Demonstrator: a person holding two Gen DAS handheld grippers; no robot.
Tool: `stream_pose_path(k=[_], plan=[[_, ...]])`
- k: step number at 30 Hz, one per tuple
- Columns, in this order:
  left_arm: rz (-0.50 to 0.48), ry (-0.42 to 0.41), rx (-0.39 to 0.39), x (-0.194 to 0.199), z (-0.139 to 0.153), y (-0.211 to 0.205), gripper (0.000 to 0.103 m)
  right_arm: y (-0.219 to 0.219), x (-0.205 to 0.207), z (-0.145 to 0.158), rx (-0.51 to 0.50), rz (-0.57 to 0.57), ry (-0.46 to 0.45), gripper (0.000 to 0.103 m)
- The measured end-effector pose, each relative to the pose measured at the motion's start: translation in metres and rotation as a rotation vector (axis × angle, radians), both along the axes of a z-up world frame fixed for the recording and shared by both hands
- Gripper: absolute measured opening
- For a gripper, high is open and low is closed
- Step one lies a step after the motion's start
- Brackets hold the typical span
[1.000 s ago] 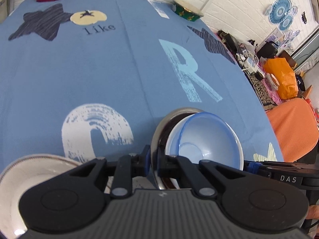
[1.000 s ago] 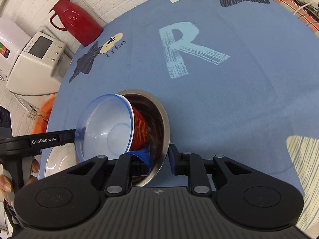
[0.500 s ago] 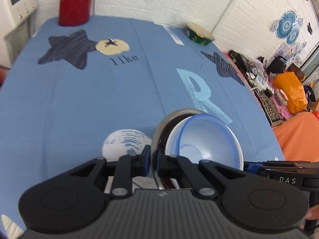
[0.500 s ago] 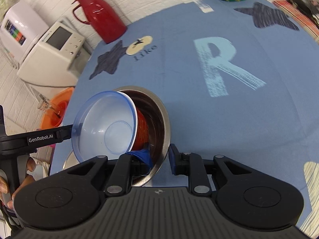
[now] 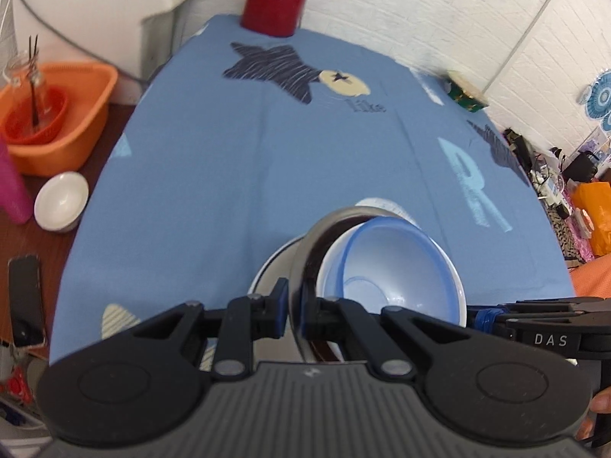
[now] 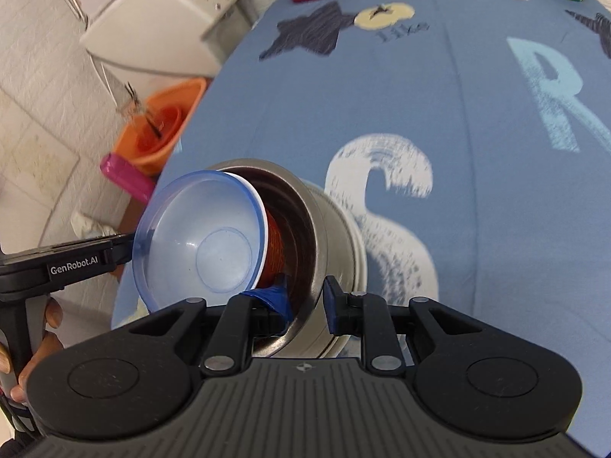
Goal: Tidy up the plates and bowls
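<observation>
Surface [image 5: 236, 175] under blue printed cloth, white brick wall behind. Orange basin [image 5: 57, 114], small white bowl [image 5: 61, 201] off left edge. Left tool [image 5: 293, 307] clamped on steel bowl [image 6: 324, 236] rim; right tool [image 6: 307, 305] straddles opposite rim, grip unclear. Blue bowl [image 6: 198, 236] nested inside, stack tilted above surface.

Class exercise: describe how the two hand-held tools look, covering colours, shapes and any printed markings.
Both tools are black plastic with a ribbed grey deck, round pivot housings and silver screws. The left tool has blue finger pads; its side reads "GenRobot.AI" in white. The right tool also has blue pads; its side reads "DAS".
</observation>
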State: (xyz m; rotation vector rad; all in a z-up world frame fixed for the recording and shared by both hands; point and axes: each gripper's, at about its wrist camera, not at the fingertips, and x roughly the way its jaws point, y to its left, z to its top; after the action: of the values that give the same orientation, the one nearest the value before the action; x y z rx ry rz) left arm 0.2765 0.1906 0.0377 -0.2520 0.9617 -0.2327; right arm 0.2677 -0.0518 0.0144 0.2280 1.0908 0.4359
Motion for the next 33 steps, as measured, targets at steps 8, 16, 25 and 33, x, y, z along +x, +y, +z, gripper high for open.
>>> stream_pose_path(k=[8, 16, 25, 33], plan=[[0.004, 0.015, -0.055, -0.004, -0.021, 0.011, 0.0, 0.002, -0.006, -0.01, -0.001, -0.023, 0.018, 0.004], [0.024, 0.004, -0.085, -0.002, -0.027, 0.016, 0.0, 0.0, -0.006, -0.012, 0.015, -0.051, 0.02, 0.006], [0.147, -0.18, -0.028, -0.02, -0.002, 0.031, 0.063, -0.019, -0.029, 0.015, 0.015, -0.107, -0.15, 0.011], [0.166, -0.284, 0.03, -0.046, 0.024, 0.007, 0.064, -0.026, -0.066, 0.022, 0.186, -0.169, -0.328, 0.013]])
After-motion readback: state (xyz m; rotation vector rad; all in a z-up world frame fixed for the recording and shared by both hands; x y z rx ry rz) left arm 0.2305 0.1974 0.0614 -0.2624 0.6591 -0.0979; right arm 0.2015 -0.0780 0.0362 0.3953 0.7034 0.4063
